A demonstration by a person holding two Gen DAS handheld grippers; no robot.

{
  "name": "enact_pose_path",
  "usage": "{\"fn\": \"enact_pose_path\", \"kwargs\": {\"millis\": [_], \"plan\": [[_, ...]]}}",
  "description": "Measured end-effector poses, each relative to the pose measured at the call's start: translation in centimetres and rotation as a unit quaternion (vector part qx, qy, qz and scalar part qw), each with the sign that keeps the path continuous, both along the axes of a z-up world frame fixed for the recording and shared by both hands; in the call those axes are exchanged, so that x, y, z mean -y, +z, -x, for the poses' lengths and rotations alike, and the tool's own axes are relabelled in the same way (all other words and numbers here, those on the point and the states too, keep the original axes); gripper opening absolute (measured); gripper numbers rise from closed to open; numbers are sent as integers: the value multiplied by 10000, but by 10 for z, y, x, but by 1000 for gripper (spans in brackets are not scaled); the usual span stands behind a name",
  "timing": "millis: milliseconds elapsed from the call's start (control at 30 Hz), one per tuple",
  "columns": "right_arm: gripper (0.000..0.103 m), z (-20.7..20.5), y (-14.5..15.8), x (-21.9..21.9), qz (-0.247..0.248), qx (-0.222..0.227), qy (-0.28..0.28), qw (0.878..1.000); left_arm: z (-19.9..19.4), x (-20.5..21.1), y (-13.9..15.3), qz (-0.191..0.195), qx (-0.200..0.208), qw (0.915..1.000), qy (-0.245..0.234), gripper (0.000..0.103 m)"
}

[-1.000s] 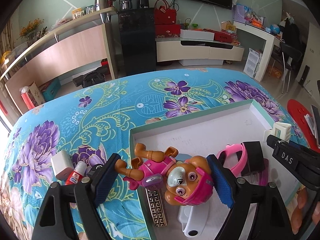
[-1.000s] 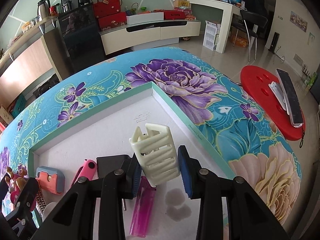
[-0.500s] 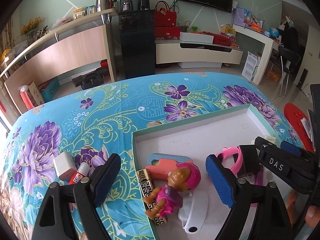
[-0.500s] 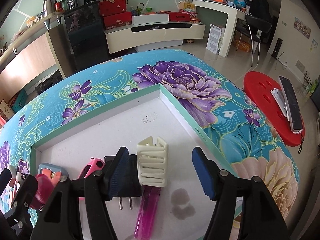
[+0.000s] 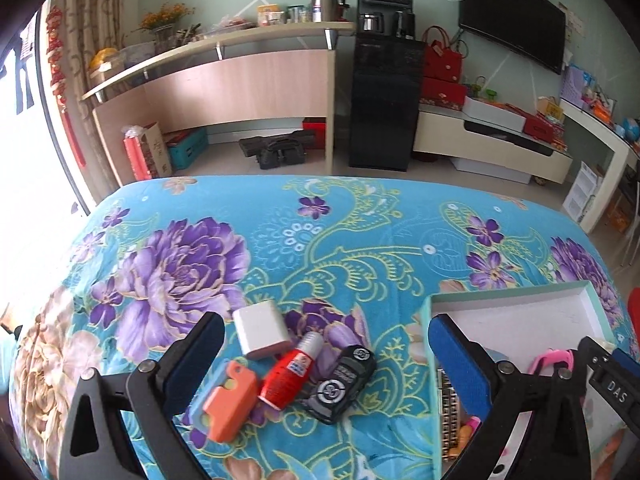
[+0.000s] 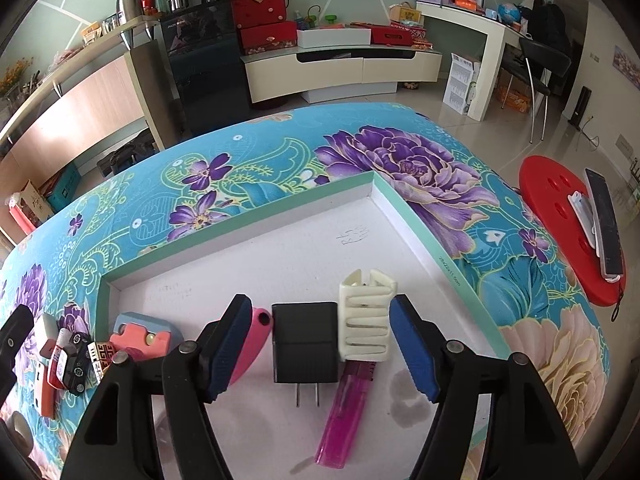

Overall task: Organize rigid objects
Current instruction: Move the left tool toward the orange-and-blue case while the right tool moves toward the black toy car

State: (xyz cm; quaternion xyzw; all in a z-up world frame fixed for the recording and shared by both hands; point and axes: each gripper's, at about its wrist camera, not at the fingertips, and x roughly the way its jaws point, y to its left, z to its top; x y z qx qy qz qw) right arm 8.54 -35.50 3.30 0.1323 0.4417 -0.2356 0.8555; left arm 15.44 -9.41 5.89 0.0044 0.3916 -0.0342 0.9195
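Observation:
My left gripper (image 5: 326, 344) hangs over a cluster on the flowered blanket: a white block (image 5: 260, 334), a red bottle (image 5: 290, 374), a black toy car (image 5: 340, 384) and an orange piece (image 5: 230, 404). Its jaws are opening wide and touch nothing. My right gripper (image 6: 320, 320) is inside the white box (image 6: 248, 220); its jaws are opening. A black charger plug (image 6: 304, 344) and a cream hair claw (image 6: 366, 328) lie between the fingers, not pressed. A pink lighter (image 6: 344, 412) lies under the claw.
The box (image 5: 508, 298) also holds a pink item (image 6: 256, 344), a coral and grey piece (image 6: 140, 336) and a patterned gold block (image 6: 100, 356). A red stool (image 6: 560, 232) with a remote stands right of the bed. The blanket drops off at its far edge.
The left gripper let the toy dog drop into the box, then swung left over the cluster on the blanket. The right gripper opened and released the cream claw, which now lies in the box.

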Motion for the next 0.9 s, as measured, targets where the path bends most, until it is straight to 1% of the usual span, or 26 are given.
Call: {"fn": "enact_pose_path", "kwargs": {"millis": [100,200,300,400,467,533,567,600,700,833,900], "plan": [[72,-5,6,-15,49,71,192,9998,-2,-37,2,20,4,9985,551,103],[72,-10,11,-33,97,138,424,9990,-1,-71,2,32,-15,9946,1037,103],[72,-15,15,-53,87,226,664,9975,3,-99,-1,82,-66,9903,1389,103],[72,-21,16,-72,-58,298,927,9952,8,-120,-7,143,-199,9863,1630,103],[72,-25,15,-84,-189,321,1036,9939,11,-129,-12,167,-295,9845,1721,103],[75,-29,14,-94,-322,336,1153,9922,14,-134,-16,184,-383,9832,1775,103],[80,-30,14,-99,-363,343,1234,9911,15,-135,-17,201,-414,9829,1783,103],[82,-31,14,-105,-390,354,1309,9900,16,-136,-19,222,-441,9828,1777,103],[82,-36,11,-120,-509,350,1469,9872,19,-137,-22,265,-510,9831,1737,103],[82,-44,3,-138,-855,248,1626,9827,21,-140,-28,318,-623,9827,1713,103],[82,-47,1,-149,-860,217,1706,9813,21,-144,-31,367,-679,9821,1719,103]]}}
